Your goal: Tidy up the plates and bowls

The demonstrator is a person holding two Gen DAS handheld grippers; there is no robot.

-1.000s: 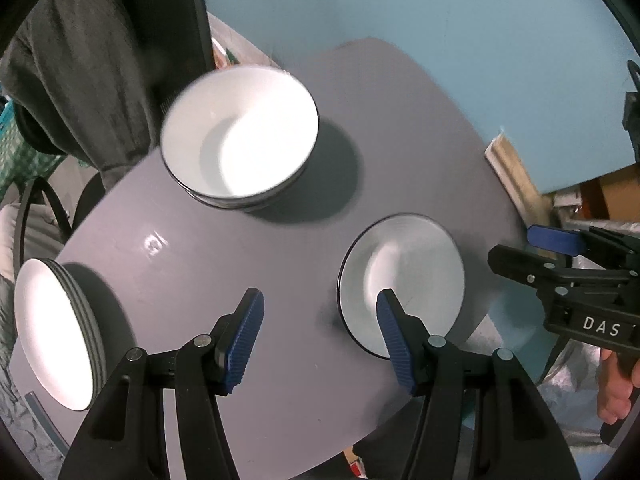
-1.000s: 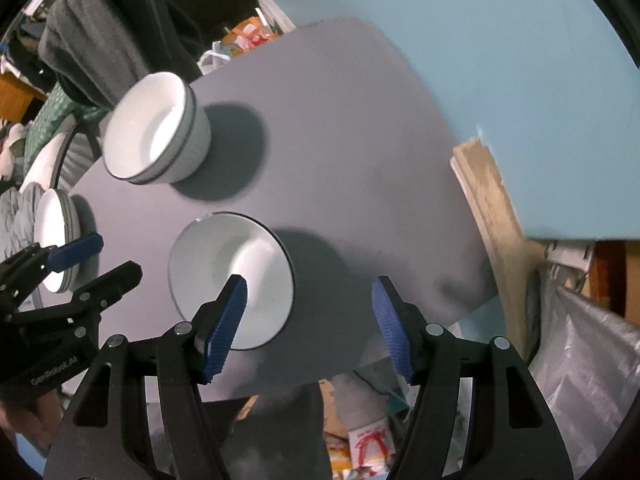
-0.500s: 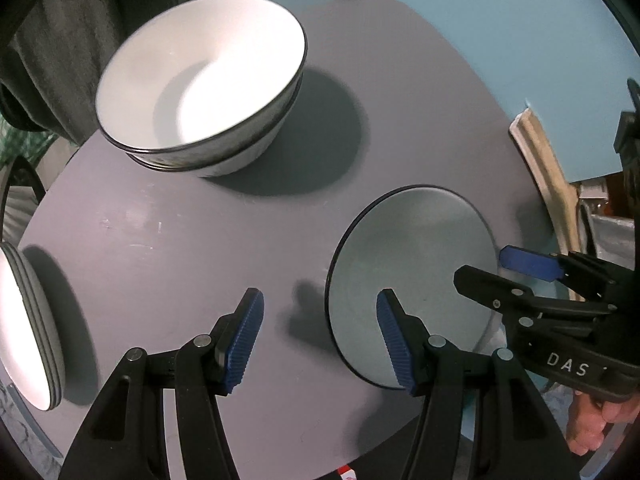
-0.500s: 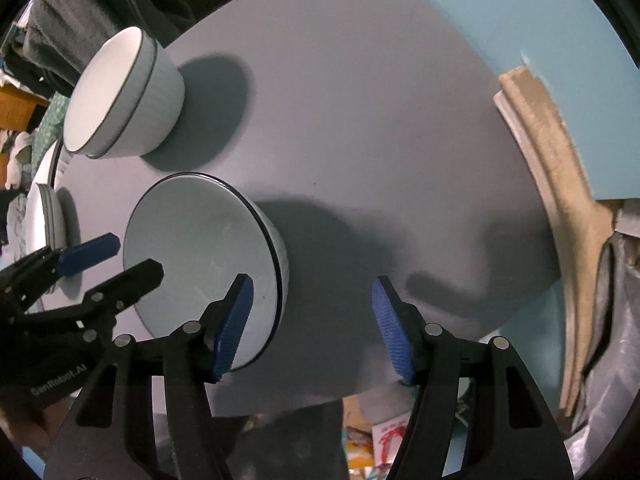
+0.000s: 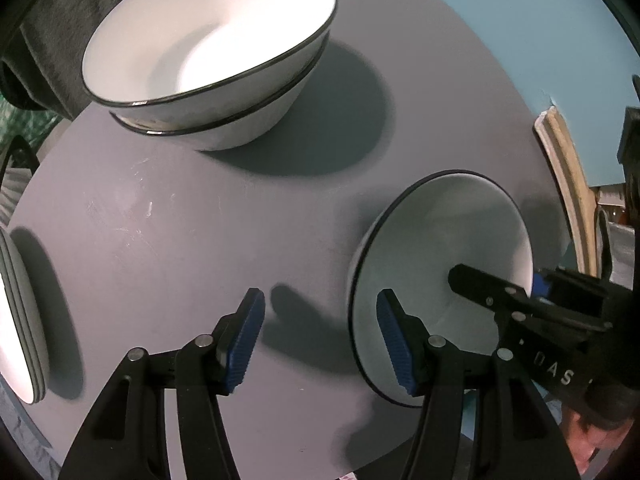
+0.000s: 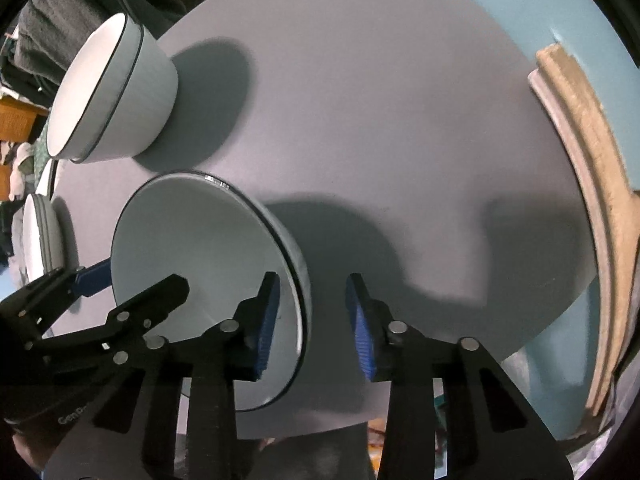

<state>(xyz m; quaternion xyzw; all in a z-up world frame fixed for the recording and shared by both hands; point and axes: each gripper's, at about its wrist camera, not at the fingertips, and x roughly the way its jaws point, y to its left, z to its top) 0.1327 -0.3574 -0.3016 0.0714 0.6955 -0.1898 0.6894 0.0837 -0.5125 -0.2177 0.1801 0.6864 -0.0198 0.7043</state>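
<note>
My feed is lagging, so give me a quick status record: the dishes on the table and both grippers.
table: round, grey
single bowl: upright, near the table edge
stacked bowls: two nested, far side
plate stack: left edge of left wrist view
left gripper: open, straddling single bowl's rim
right gripper: jaws closing, opposite rim between them, pads not yet pressing

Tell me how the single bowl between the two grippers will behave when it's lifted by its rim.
The single bowl looks glazed and rigid, so probably slippery and breakable if dropped. The right gripper is closing astride its rim, the left gripper astride the opposite side; two grips should limit tipping.
</note>
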